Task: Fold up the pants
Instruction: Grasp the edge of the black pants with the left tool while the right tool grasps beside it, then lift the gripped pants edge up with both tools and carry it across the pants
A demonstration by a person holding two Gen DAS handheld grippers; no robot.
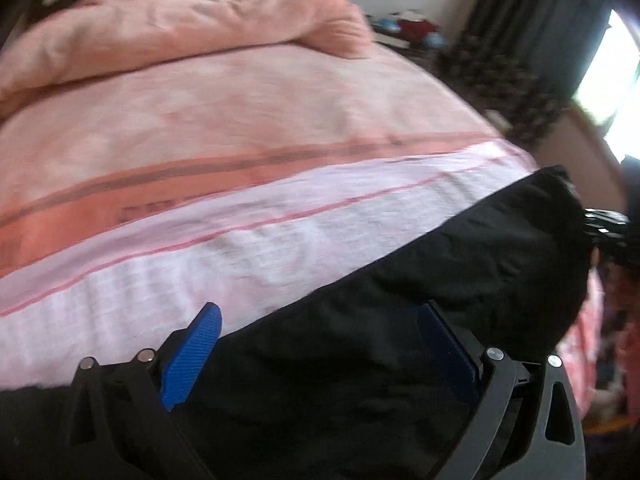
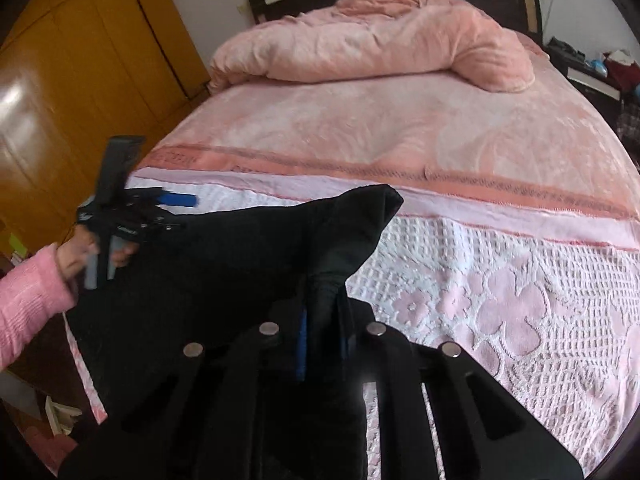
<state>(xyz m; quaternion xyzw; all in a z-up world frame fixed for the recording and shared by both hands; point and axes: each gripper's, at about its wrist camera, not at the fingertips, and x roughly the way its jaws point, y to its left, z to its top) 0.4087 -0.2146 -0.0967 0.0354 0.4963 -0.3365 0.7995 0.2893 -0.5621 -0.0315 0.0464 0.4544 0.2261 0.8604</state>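
Pants (image 2: 224,264) are stretching leftward from my right gripper (image 2: 322,344), which is pinching them closed; my left gripper (image 1: 320,344) is hovering spread apart over their lower-left edge.

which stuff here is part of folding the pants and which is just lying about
Job: pants; right claw, shut on them; left claw, open over them; bed.

Lying about: duvet; wardrobe; nightstand clutter; curtain.
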